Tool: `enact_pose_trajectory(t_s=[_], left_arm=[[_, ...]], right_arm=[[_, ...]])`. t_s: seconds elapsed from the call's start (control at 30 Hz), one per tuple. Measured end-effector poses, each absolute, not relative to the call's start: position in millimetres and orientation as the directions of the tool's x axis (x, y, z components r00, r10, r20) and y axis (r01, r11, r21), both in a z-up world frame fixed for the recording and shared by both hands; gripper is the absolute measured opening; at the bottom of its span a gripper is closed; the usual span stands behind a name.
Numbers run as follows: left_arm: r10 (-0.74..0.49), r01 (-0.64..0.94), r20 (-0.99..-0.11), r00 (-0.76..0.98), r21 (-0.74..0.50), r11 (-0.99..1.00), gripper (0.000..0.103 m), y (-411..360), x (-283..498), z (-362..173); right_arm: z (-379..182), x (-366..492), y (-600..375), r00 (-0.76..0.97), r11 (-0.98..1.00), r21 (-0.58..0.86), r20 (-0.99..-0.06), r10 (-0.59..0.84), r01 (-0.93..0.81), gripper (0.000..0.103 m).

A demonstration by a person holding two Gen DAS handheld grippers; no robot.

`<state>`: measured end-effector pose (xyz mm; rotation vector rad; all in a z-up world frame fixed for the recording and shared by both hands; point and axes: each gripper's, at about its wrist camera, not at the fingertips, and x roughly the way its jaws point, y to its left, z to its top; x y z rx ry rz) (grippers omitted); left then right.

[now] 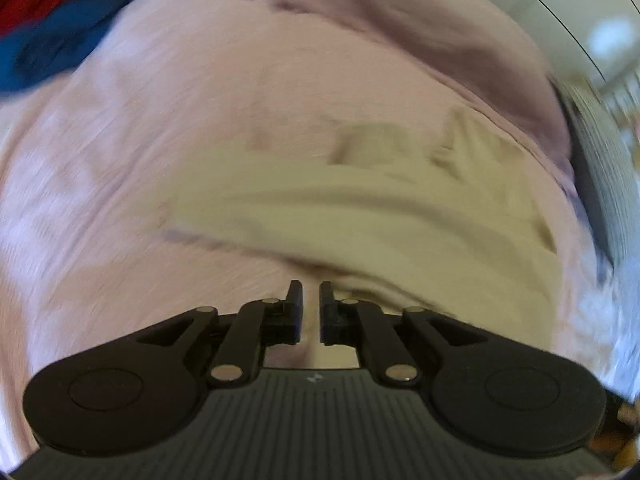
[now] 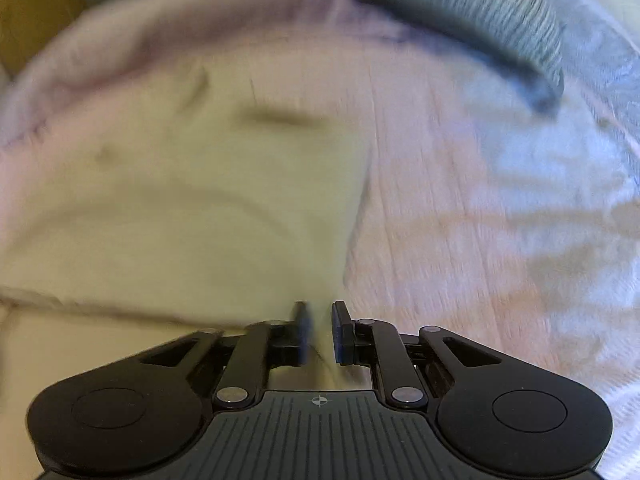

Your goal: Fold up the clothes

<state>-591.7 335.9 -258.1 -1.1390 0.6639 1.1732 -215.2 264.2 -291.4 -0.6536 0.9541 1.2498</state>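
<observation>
A cream garment (image 1: 360, 216) lies on a pink bed cover (image 1: 140, 140); both views are motion-blurred. In the left wrist view my left gripper (image 1: 311, 312) sits at the garment's near edge, jaws nearly closed with a narrow gap, and pink cover shows through the gap. In the right wrist view the same cream garment (image 2: 192, 208) fills the left half, and my right gripper (image 2: 320, 332) is at its near right corner, jaws close together with cream cloth between them.
A red and blue pile of clothes (image 1: 52, 28) lies at the far left. A grey ribbed item (image 2: 472, 12) lies at the far right on the pink bed cover (image 2: 460, 220); it also shows in the left view (image 1: 600, 176). A wooden panel (image 2: 36, 8) stands beyond.
</observation>
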Motion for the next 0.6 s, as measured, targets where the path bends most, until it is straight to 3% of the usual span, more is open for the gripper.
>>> enact_pose_trajectory(t_s=[0.07,0.2,0.37,0.43,0.47,0.5,0.53,0.6], left_arm=[[0.374,-0.901,-0.863,0.340,-0.413,-0.133,0.026,334.9,-614.4,-269.3],[0.429,-0.737,-0.794,0.431,-0.584,-0.340,0.037,339.0,-647.5,-294.5],[0.472,-0.549,-0.727,0.499,-0.687,-0.477,0.040,355.5,-654.9,-331.0],[0.479,-0.534,-0.734,0.481,-0.679,-0.504,0.032,361.5,-649.8,-337.9],[0.477,-0.619,-0.751,0.456,-0.653,-0.437,0.024,367.3,-642.2,-329.4],[0.477,-0.697,-0.766,0.430,-0.618,-0.364,0.008,373.2,-634.6,-320.8],[0.480,-0.767,-0.779,0.403,-0.574,-0.288,0.004,379.1,-626.9,-312.2],[0.549,-0.947,-0.775,0.312,-0.303,0.110,0.004,378.2,-579.5,-276.5]], right_arm=[[-281.1,-214.2,254.9,0.041,0.240,0.097,-0.857,0.514,-0.966,0.012],[-269.8,-222.1,247.5,0.057,0.277,0.097,-0.865,0.498,-0.956,0.012],[-270.2,-234.6,242.0,0.075,0.319,0.086,-0.885,0.460,-0.944,0.012],[-271.2,-239.0,237.5,0.087,0.337,0.076,-0.891,0.445,-0.938,0.012],[-272.5,-240.4,235.7,0.090,0.348,0.076,-0.895,0.436,-0.934,0.012],[-273.9,-240.5,234.1,0.089,0.362,0.080,-0.899,0.429,-0.929,0.012],[-274.9,-240.1,232.3,0.088,0.377,0.086,-0.902,0.423,-0.922,0.012],[-275.9,-238.6,229.0,0.086,0.397,0.093,-0.908,0.411,-0.913,0.012]])
